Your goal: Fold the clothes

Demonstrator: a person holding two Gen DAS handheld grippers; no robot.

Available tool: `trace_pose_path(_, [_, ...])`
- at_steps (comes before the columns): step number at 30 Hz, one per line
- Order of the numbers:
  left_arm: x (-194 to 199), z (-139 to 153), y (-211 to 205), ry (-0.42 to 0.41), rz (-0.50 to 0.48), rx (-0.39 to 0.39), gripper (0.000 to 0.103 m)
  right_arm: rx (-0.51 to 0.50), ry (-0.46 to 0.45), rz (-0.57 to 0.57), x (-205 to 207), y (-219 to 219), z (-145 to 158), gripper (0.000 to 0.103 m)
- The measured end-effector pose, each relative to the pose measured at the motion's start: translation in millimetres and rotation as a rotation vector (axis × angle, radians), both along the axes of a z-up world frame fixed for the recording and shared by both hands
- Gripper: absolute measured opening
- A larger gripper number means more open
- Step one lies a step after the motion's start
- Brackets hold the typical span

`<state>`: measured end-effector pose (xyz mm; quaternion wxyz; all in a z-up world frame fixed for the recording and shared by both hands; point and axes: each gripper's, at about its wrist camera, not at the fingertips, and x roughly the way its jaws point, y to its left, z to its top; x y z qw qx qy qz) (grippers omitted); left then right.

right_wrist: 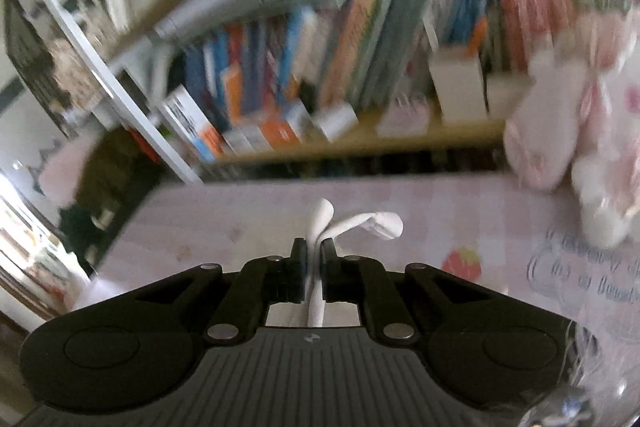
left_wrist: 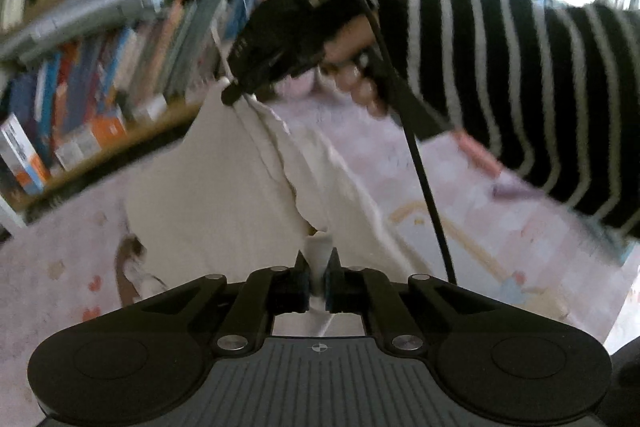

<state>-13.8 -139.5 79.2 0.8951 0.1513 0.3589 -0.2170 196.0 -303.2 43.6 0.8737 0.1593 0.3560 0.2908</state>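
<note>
Cream-white cotton garment (left_wrist: pixel 224 187) is clamped at one edge by the left claw (left_wrist: pixel 318 263) and at another by the right claw (right_wrist: pixel 314 251), above a pink patterned bedspread (left_wrist: pixel 460 179).

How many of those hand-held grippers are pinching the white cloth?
2: the left hand-held gripper pinches one edge of the white cloth; the right hand-held gripper pinches another, raised near the bookshelf.

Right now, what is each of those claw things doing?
Left gripper: closed on the white garment.
Right gripper: closed on the same white garment.
</note>
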Motion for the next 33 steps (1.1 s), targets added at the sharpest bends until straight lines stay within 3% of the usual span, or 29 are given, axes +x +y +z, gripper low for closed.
trace_pose_path(2, [-1.4,1.5,-5.2,-0.01,-0.024,-0.009,0.006,0.013,-0.018,-0.016,-3.5,-9.3,7.4,0.007])
trace_pose_path(4, [2.4,-13.0,-13.0,0.044,-0.058,0.007,0.012,-0.021,0.012,-0.054,-3.1,-19.3,-2.2,0.007])
trace_pose_path(8, [11.9,-49.3,-21.9,0.241,-0.11,0.03,0.015,-0.168,0.196,-0.122,5.2,-22.9,-47.8,0.011])
trace_pose_path(10, [9.1,-47.4,-12.8,0.26,-0.126,-0.009,0.023,-0.209,0.261,-0.173,0.2,-28.3,-62.8,0.017])
trace_pose_path(11, [7.6,-44.7,-5.9,0.249,-0.112,-0.024,0.027,-0.204,0.265,-0.189,-5.7,-32.6,-64.0,0.027])
trace_pose_path(13, [5.9,-39.6,12.0,0.218,-0.054,-0.046,0.043,-0.185,0.258,-0.214,-20.2,-41.3,-62.3,0.033])
trace_pose_path(16, [5.2,-39.8,47.2,0.18,0.085,-0.047,0.044,-0.165,0.247,-0.202,-50.3,-48.6,-53.6,0.035])
trace_pose_path(20, [-2.9,-53.6,85.0,0.153,0.211,0.046,0.044,-0.128,0.284,-0.144,-106.5,-54.5,-45.4,0.039])
trace_pose_path(23, [-9.4,-63.1,91.8,0.131,0.182,0.122,0.058,-0.05,0.38,-0.142,-142.2,-56.0,-46.8,0.043])
trace_pose_path(28, [-27.8,-76.6,86.5,0.085,0.048,0.244,0.061,-0.032,0.46,-0.172,-169.3,-44.3,-52.4,0.041])
trace_pose_path(30, [-30.0,-80.8,83.6,0.062,0.008,0.27,0.061,-0.061,0.441,-0.192,-171.7,-36.3,-48.6,0.017])
trace_pose_path(33, [-30.4,-85.4,83.3,0.033,-0.024,0.282,0.062,-0.109,0.386,-0.214,-175.8,-22.8,-34.7,0.011])
